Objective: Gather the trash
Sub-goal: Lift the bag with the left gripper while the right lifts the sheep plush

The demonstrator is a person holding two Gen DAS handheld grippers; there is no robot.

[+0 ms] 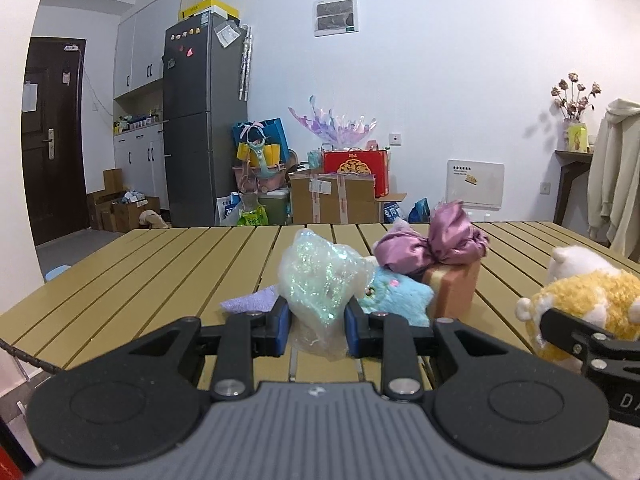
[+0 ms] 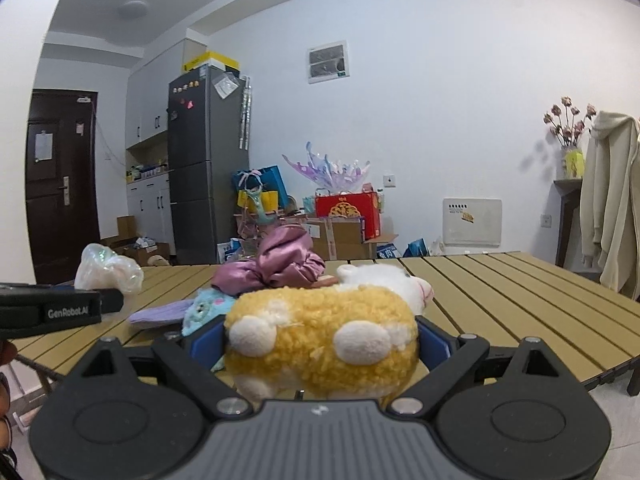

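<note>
**Crumpled wrapper pinched in the left claw, plush toy filling the right**

On the left, the left claw point(image 1: 317, 326) is closing narrowly on a wad of crumpled iridescent plastic wrap point(image 1: 320, 284), the one piece here that is reading as trash. It is sitting between the blue pads point(image 1: 282, 330), just above the slatted yellow bench point(image 1: 140, 280), with a loose tail hanging below the fingers. This wrap is looking very light, thin and slick, crushing rather than resisting, so it is likely calling for a pinch through the thick bunched middle and not the flimsy hanging edge, which could slide free or tear.

Just behind it a purple cloth point(image 1: 250, 302) is lying flat, and a light blue plush point(image 1: 394, 294) is resting against a brown gift box point(image 1: 456, 286) topped by a mauve satin bow point(image 1: 432, 246).

Further right, the right claw point(image 2: 320, 344) is standing wide around a yellow and white plush toy point(image 2: 320, 336), soft, bulky and springy; the toy is hiding most of both pads, so whether they are actually pressing into it is hard to tell. A white plush point(image 2: 384, 276) is lying just behind it
</note>
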